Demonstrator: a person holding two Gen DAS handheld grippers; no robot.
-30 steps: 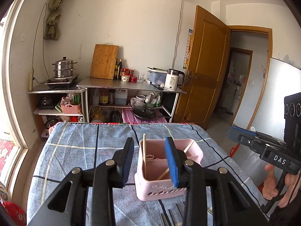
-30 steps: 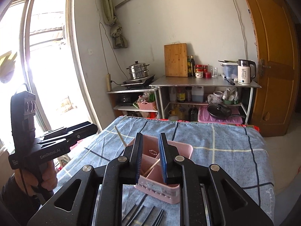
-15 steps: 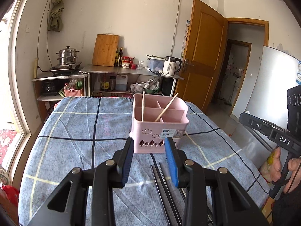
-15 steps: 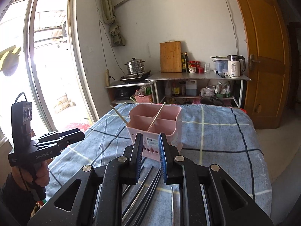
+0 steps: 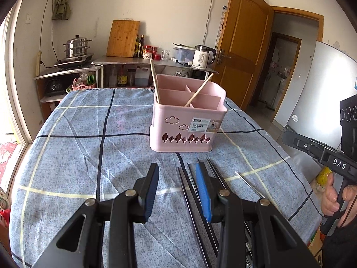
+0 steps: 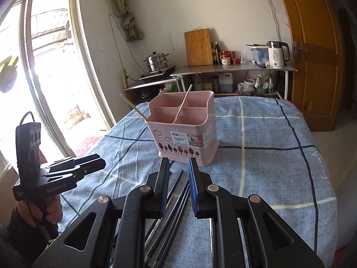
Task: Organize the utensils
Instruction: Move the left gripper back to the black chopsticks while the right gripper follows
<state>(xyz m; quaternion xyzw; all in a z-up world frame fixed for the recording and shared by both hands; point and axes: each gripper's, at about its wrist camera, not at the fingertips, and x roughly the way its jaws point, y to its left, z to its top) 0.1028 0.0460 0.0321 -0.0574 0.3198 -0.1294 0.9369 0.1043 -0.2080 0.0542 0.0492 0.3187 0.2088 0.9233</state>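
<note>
Nearest: left hand-held gripper part-open, pinching nothing. Right hand-held gripper narrowly parted, likewise empty. Under and between their tips, dark chopsticks flat on checked table. Beyond, pink basket holding two wooden chopsticks.

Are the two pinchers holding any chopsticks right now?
No. The left gripper and right gripper are both empty, jaws apart above the dark chopsticks on the table.

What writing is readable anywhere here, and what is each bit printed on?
"BASKET": label on the pink plastic utensil basket; its smaller print is unreadable.
"DAS": black handheld right gripper.
"GenRoboLAI", roughly: black handheld left gripper.
"55": white electric kettle.
Fridge sticker: too small.
</note>
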